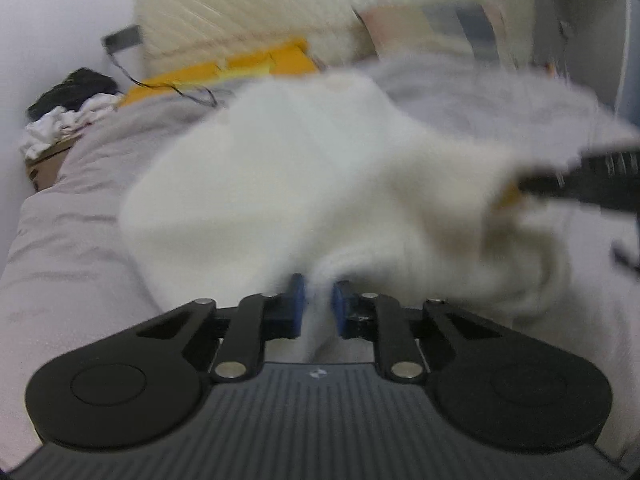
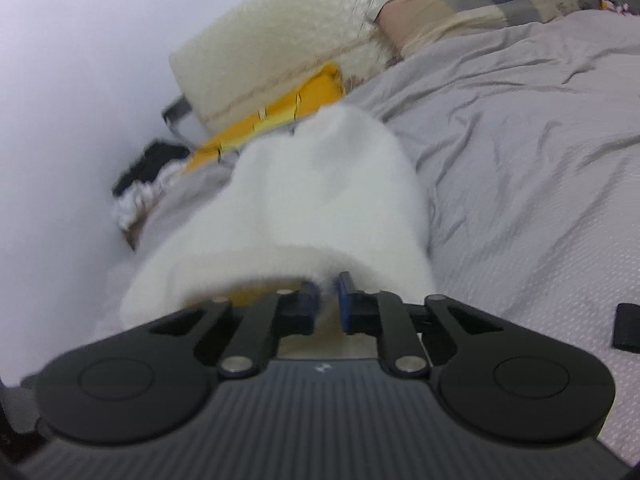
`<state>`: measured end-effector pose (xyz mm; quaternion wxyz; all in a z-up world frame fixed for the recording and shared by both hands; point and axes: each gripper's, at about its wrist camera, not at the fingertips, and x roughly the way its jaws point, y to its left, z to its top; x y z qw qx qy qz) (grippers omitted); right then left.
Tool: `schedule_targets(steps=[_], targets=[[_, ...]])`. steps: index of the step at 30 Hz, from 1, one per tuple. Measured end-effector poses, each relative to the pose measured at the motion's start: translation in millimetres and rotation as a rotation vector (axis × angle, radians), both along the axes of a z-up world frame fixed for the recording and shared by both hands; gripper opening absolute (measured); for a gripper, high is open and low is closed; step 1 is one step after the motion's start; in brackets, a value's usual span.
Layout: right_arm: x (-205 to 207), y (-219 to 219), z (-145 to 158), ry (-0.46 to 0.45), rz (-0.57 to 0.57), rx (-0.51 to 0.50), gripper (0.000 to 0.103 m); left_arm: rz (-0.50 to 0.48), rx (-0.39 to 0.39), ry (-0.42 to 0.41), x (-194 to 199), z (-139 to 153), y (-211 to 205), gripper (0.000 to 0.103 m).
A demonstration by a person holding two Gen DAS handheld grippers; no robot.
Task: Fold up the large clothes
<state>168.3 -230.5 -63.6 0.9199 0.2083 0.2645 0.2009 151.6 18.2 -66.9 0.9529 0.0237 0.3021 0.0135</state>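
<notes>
Left claw [image 1: 319, 298], right claw [image 2: 329, 294] each clamp white garment [image 1: 320, 184] over wrinkled grey bedsheet [image 2: 520, 160]; cream headboard [image 2: 280, 40] behind.

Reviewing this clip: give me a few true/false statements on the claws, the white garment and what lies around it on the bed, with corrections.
1. The left claw is shut on the white garment. True.
2. The right claw hangs open, clear of the garment. False: it is shut on the garment's edge.
3. The garment lies on a grey bedsheet. True.
4. A green cushion sits near the headboard. False: the thing there is yellow.
5. The garment is black. False: it is white; only the small heap of clothes by the wall has black in it.
</notes>
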Motion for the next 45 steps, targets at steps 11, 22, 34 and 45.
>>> schedule_targets(steps=[11, 22, 34, 45], targets=[[-51.8, -16.3, 44.8, -0.191, 0.039, 0.014, 0.010, 0.024, -0.274, -0.322, -50.7, 71.2, 52.4, 0.015], [4.5, 10.2, -34.7, 0.205, 0.023, -0.046, 0.012, 0.112, -0.359, -0.137, -1.4, 23.7, 67.8, 0.015], [2.5, 12.6, -26.0, 0.043, 0.040, 0.068, 0.012, 0.167, -0.317, -0.117, -5.1, 18.0, 64.4, 0.051], [-13.3, 5.5, -0.1, -0.055, 0.109, 0.180, 0.009, 0.112, -0.327, -0.227, -59.8, 47.8, 49.9, 0.083]])
